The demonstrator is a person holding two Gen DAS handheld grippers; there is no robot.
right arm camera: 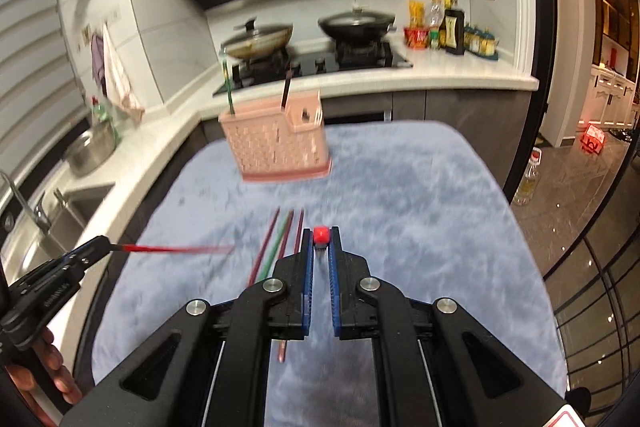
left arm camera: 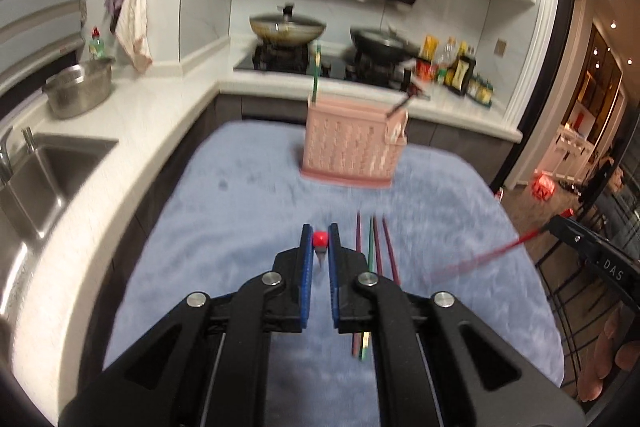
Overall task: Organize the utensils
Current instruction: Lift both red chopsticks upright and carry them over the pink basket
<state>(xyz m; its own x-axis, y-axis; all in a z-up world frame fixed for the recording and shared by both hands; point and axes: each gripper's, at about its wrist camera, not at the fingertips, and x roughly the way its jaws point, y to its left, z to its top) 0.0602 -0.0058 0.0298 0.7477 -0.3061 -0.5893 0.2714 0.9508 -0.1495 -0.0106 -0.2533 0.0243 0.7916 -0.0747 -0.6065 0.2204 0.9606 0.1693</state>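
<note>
Pink holder (left arm camera: 352, 151) with green chopstick (left arm camera: 316, 75) and dark utensil (right arm camera: 286, 89) inside, left gripper (left arm camera: 320, 239) and right gripper (right arm camera: 321, 235) each clamping a red chopstick

Pink lattice-patterned caddy (left arm camera: 352, 151) on pale blue fuzzy cloth (left arm camera: 248, 211); maroon and green chopsticks (left arm camera: 374, 247) (blue-padded black fingers (left arm camera: 306, 251)).

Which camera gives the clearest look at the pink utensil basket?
The right wrist view: the pink utensil basket shows its front, its small side compartment and two sticks standing inside, though blurred. The left wrist view shows the same basket more head-on and equally blurred, its side compartment partly edge-on.
</note>
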